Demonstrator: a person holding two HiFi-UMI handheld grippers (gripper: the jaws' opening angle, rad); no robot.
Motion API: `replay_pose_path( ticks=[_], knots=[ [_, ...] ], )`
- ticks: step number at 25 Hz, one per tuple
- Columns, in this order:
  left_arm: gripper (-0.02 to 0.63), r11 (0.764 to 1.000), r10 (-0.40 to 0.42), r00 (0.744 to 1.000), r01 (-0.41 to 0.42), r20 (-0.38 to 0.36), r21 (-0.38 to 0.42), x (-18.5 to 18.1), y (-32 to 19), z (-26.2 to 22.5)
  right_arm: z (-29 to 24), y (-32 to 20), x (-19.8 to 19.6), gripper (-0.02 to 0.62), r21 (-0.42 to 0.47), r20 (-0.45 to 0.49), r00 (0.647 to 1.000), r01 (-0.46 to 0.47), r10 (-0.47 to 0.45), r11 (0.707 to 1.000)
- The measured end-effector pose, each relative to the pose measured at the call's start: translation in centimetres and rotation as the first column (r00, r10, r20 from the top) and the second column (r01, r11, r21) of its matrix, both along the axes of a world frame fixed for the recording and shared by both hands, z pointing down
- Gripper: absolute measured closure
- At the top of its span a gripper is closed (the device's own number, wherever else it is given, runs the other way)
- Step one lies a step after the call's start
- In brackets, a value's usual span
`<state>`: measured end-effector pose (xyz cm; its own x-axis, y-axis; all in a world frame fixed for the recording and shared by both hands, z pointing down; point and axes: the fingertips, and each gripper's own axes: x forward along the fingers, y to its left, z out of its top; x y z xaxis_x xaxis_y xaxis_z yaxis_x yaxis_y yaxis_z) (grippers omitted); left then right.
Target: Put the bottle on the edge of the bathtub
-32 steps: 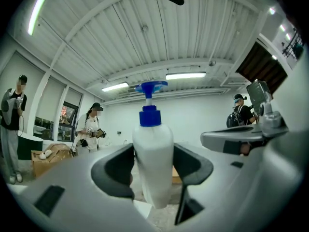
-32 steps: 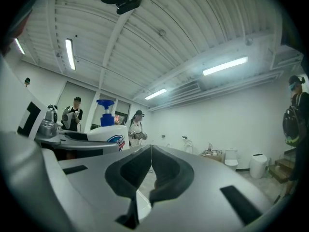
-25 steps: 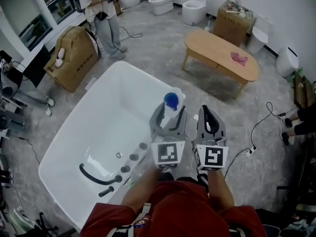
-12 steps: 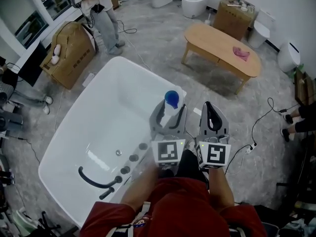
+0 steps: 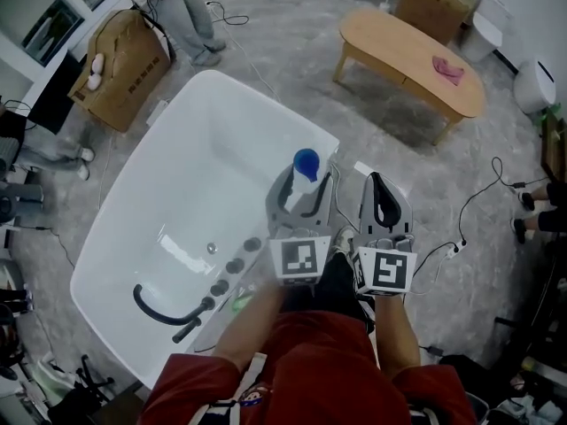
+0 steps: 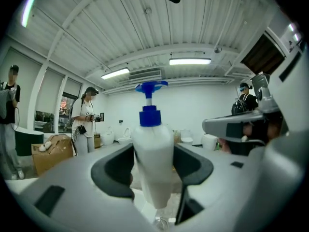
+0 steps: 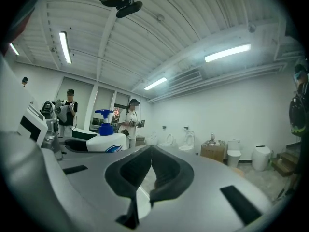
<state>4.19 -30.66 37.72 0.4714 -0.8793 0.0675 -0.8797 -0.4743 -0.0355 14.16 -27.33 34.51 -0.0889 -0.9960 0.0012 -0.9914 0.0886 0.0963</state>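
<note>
A white pump bottle [image 5: 306, 165] with a blue cap stands upright between the jaws of my left gripper [image 5: 304, 184], which is shut on it. In the head view it hangs over the bathtub's [image 5: 275, 106] right rim, near the far corner. The left gripper view shows the bottle [image 6: 153, 153] squeezed between both dark pads [image 6: 116, 170], its base off any surface. My right gripper [image 5: 383, 204] is held just right of the left one, outside the tub. Its jaws [image 7: 151, 170] are shut with nothing in them, and the bottle [image 7: 107, 140] shows at its left.
Tub knobs [image 5: 235, 266] and a dark faucet handle [image 5: 168, 312] sit on the near rim. An oval wooden table [image 5: 407, 56] stands beyond the tub, a cardboard box [image 5: 120, 65] at its left. A person [image 5: 182, 7] stands at the back. Cables [image 5: 461, 246] lie on the floor at right.
The head view has tilted, so the room slid up in the frame. Both grippers keep their pose side by side, and the left one still grips the bottle.
</note>
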Motion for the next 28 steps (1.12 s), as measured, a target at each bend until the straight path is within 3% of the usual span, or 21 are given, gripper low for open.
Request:
replay_pose_path(
  ticks=[16, 28],
  knots=[
    [0.351, 0.996, -0.045, 0.996, 0.051, 0.075, -0.076, -1.3, -2.6, 8.9, 7.7, -1.2, -0.4, 0.583, -0.154, 0.012, 0.998, 0.055, -0.054, 0.987],
    [0.351, 0.993, -0.049, 0.995, 0.057, 0.083, -0.1, -2.1, -3.1, 14.1, 11.1, -2.4, -1.9, 0.583, -0.228, -0.008, 0.993, 0.112, -0.117, 0.967]
  ],
)
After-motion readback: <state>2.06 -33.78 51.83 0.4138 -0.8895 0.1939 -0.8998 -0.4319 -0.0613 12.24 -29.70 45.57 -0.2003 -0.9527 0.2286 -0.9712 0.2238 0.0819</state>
